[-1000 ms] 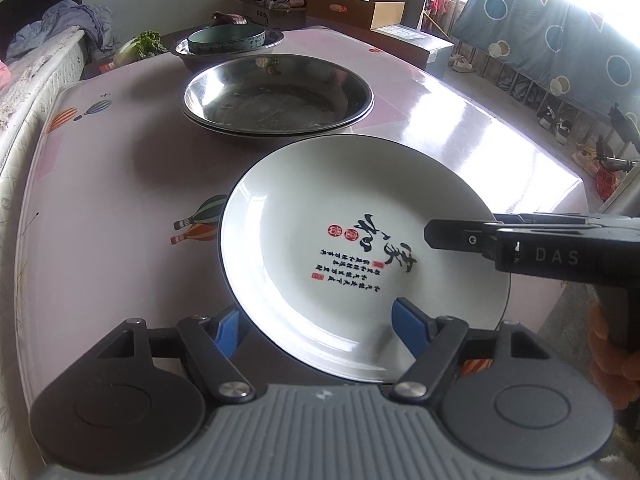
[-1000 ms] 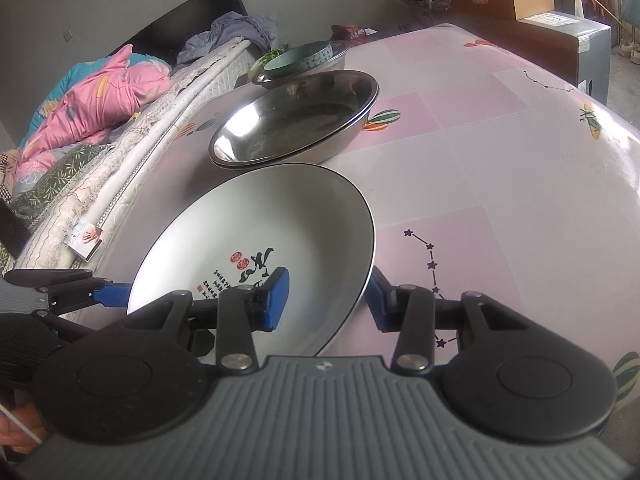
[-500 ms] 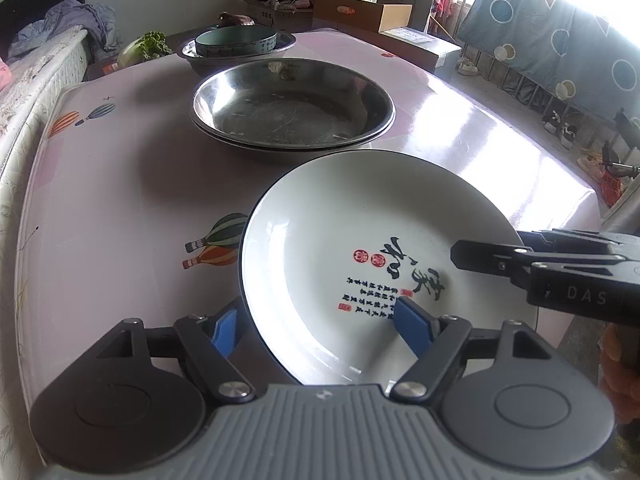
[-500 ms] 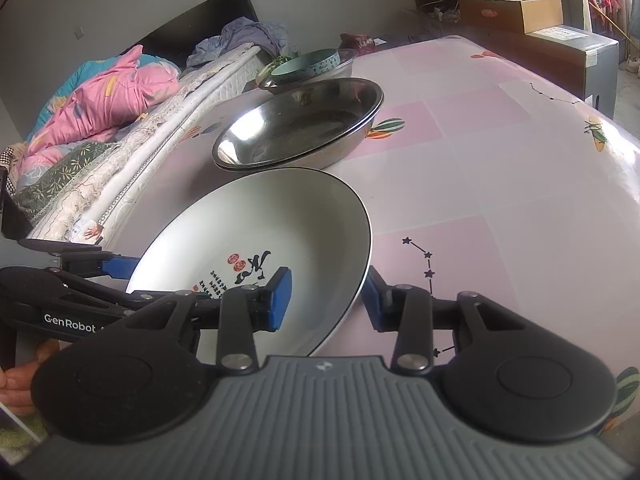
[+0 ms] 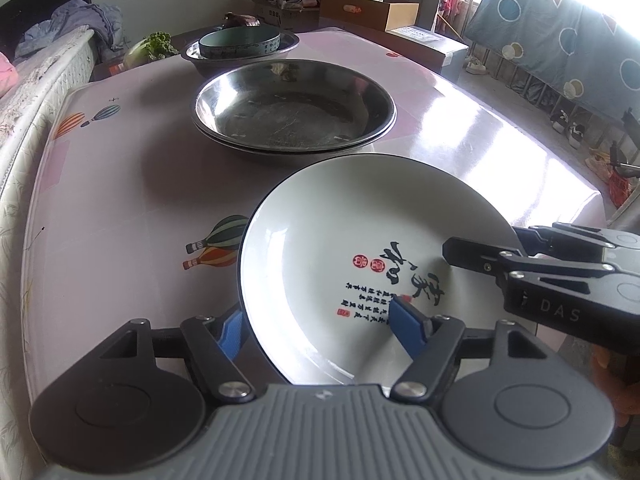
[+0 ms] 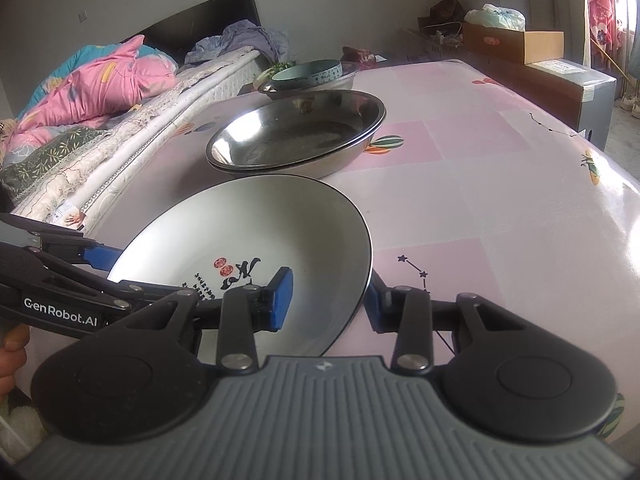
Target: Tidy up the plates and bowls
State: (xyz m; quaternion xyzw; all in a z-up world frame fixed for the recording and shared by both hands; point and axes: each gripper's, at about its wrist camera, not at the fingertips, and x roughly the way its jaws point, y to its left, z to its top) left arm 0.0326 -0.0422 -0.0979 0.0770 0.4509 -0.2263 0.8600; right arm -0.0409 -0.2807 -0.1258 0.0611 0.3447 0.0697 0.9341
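A white plate [image 5: 340,232] with black calligraphy and a dark rim is held above the pink table, near its front edge. My left gripper [image 5: 320,324] straddles its near-left rim, one pad under, one inside. My right gripper [image 6: 328,300] straddles the plate [image 6: 256,232] at its right rim the same way. Both look shut on the rim. Just beyond the plate sit two stacked steel basins [image 5: 294,110], which also show in the right wrist view [image 6: 296,136]. Farther back a teal bowl [image 5: 239,42] sits inside a smaller steel basin [image 5: 288,46].
The pink table [image 5: 120,184] has balloon prints; its right edge [image 5: 560,172] drops to the floor. A bed with quilts [image 6: 100,92] runs along the left side. Cardboard boxes [image 5: 368,10] and vegetables [image 5: 150,46] stand behind the table.
The plate, held by both grippers, has moved forward toward the stacked steel basins, which now look larger and closer. Both grips are unchanged.
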